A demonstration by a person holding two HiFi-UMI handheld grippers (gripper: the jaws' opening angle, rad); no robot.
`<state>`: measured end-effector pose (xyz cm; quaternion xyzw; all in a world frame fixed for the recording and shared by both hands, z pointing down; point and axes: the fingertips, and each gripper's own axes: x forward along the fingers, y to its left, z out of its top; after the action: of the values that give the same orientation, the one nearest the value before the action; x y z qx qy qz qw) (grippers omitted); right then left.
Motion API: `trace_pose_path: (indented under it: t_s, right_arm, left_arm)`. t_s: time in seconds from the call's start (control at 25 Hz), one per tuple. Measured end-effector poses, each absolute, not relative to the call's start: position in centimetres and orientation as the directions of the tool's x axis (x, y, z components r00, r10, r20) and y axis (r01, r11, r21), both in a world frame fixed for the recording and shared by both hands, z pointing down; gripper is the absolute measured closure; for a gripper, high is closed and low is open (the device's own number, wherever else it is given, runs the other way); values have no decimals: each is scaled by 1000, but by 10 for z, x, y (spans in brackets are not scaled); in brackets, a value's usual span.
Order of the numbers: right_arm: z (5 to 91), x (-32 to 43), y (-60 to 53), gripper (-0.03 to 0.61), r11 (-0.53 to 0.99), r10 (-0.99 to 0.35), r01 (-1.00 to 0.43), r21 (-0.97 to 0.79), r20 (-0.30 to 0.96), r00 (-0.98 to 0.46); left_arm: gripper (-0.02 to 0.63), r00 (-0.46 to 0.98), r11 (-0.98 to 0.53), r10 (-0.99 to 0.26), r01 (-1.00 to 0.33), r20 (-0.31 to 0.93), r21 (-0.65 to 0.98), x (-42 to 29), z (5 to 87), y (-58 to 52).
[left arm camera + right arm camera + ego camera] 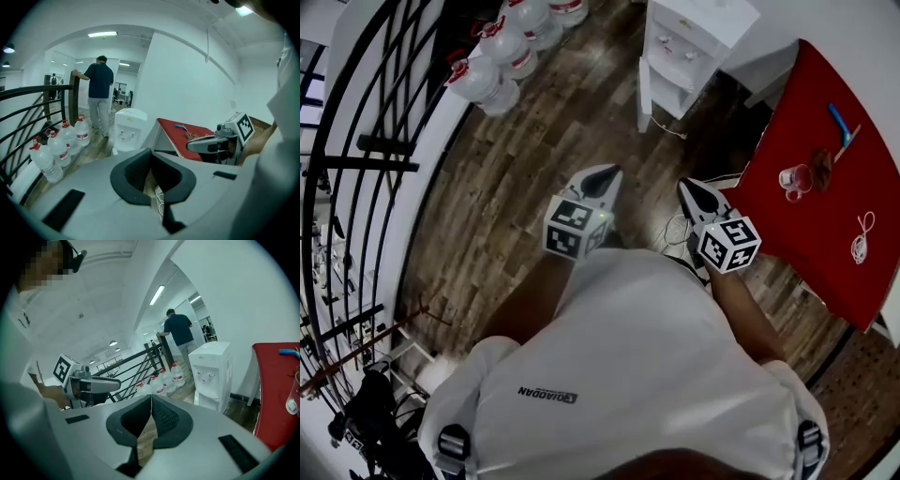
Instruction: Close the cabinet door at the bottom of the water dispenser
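Both claws are pinched together and empty: left gripper (607, 176), right gripper (687, 187). Well ahead of them stands the white boxy water dispenser (689, 42), its white bottom cabinet door (644, 94) swung open. Its markings are too small to read.

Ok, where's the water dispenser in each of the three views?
Head view: water dispenser at top, right of centre.
Left gripper view: water dispenser left of centre.
Right gripper view: water dispenser right of centre.
Shared landmark: red table to its right.
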<state>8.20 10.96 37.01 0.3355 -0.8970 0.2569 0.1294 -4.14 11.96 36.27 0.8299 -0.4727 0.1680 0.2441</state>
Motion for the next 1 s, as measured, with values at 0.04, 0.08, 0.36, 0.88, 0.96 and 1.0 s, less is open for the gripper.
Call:
trace_pose_path:
  t_s: [0.04,0.08,0.36,0.88,0.96,1.0]
  right_arm:
    - [374,74,104,556,630,-546,-683,-370,414,-728]
    - [377,67,98,557,618,-556,-696,-366,423,-716]
    - [397,22,74,556,544,-604,-764,-345,471,-643]
    - [454,4,38,556,554,-546,-780,-291,580,-605]
    - [470,0,24,555,559,-537,-779,-283,592,-601]
    - [478,-3,16,555,560,-532,-779,-280,600,-598]
  left_arm:
    - [617,504,-441,-694,-862,514,249,-52,367,114]
    - [617,510,-447,-685,-858,521,252,-62,371,109]
    - [617,578,-528,-613,-807,538,265,-114,393,84]
    - [617,589,-515,-585,-801,557,306,-130,430,72]
    - [617,578,-512,-585,-807,570,293,-132,435,66]
    - [617,571,-508,-586,-812,575,288,-134,438,61]
